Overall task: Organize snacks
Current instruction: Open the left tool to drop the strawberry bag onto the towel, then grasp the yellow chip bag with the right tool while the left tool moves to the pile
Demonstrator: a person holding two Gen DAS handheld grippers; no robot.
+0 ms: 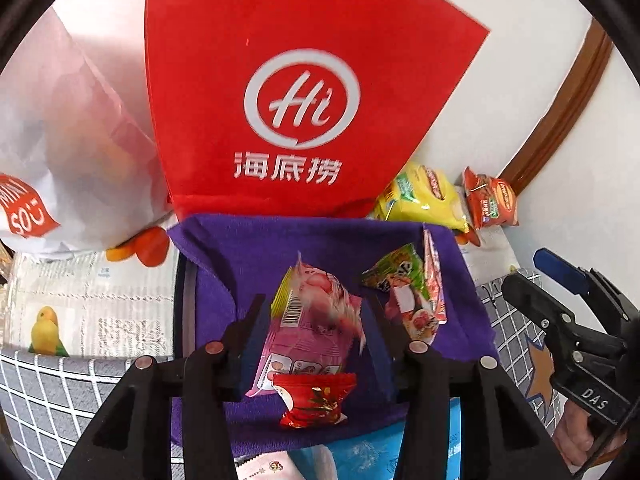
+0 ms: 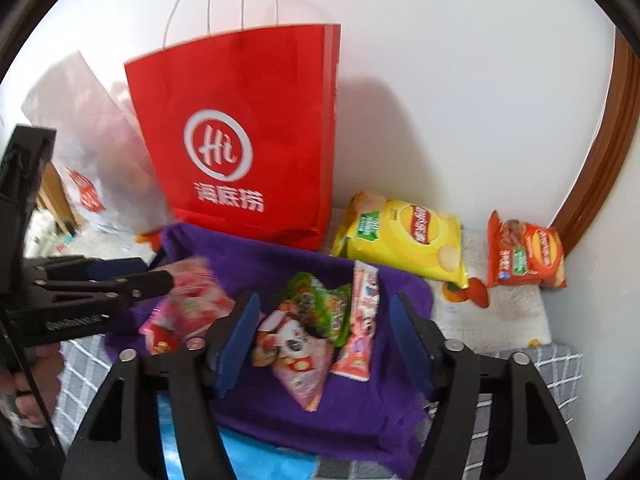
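With the left gripper (image 1: pixel 316 320) standing slack around a blurred pink snack packet (image 1: pixel 308 332) over the purple-lined box (image 1: pixel 248 248) and the right gripper (image 2: pixel 324 332) wide and empty, that packet could tumble past the rim.

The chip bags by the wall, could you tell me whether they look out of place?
Yes. The yellow chip bag and orange chip bag lie outside the purple-lined box, beside the red paper bag, while smaller snack packets already sit inside.

Red bag (image 1: pixel 304 92) — purple cloth (image 1: pixel 248 256) — yellow packet (image 2: pixel 404 236)
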